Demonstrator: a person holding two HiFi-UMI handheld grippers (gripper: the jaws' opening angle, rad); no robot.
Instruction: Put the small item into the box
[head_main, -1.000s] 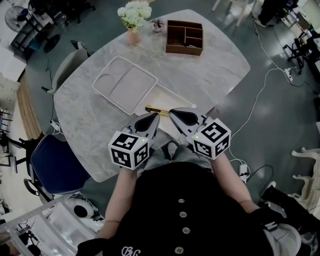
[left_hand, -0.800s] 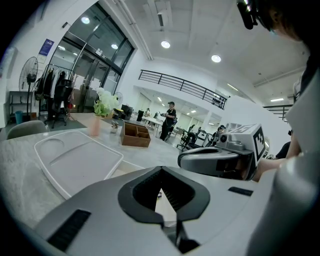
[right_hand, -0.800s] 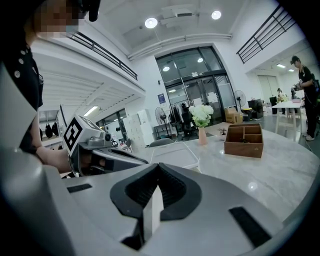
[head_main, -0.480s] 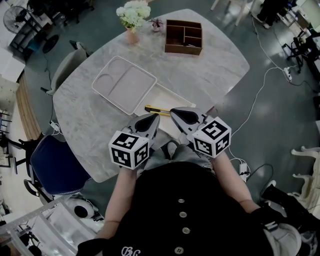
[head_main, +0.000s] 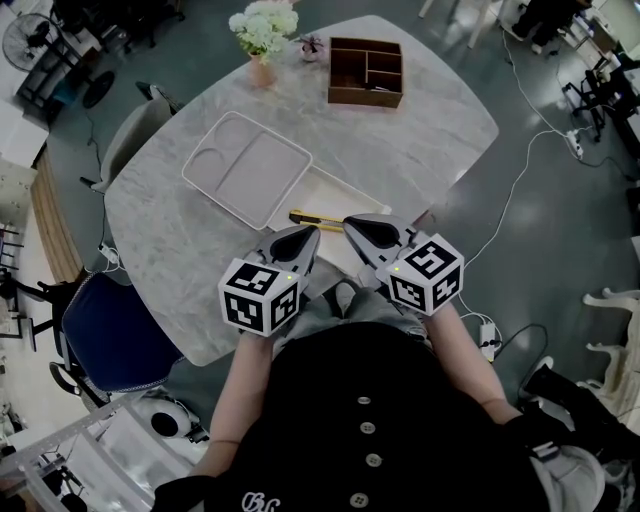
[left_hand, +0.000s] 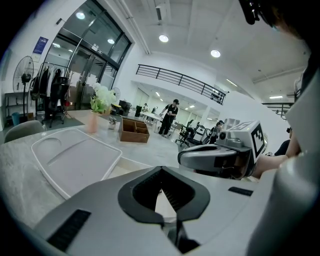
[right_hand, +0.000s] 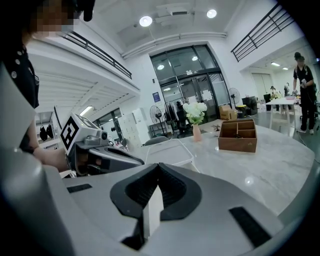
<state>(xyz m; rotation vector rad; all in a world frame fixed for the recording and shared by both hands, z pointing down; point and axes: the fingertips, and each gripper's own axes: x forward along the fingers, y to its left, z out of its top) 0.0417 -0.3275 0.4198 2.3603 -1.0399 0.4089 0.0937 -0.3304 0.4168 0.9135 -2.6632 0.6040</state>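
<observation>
A small yellow and black item lies on the marble table, just ahead of both gripper tips. The wooden box with compartments stands at the far side, and also shows as the wooden box and the wooden box in the gripper views. My left gripper and right gripper hover side by side over the near table edge. Each has its jaws together with nothing held. The left gripper sees the right one beside it. From the right gripper, the item is hidden.
A white divided tray lies left of centre, overlapping a flat white panel. A vase of white flowers and a tiny plant stand beside the wooden box. A blue chair stands at the near left. Cables cross the floor on the right.
</observation>
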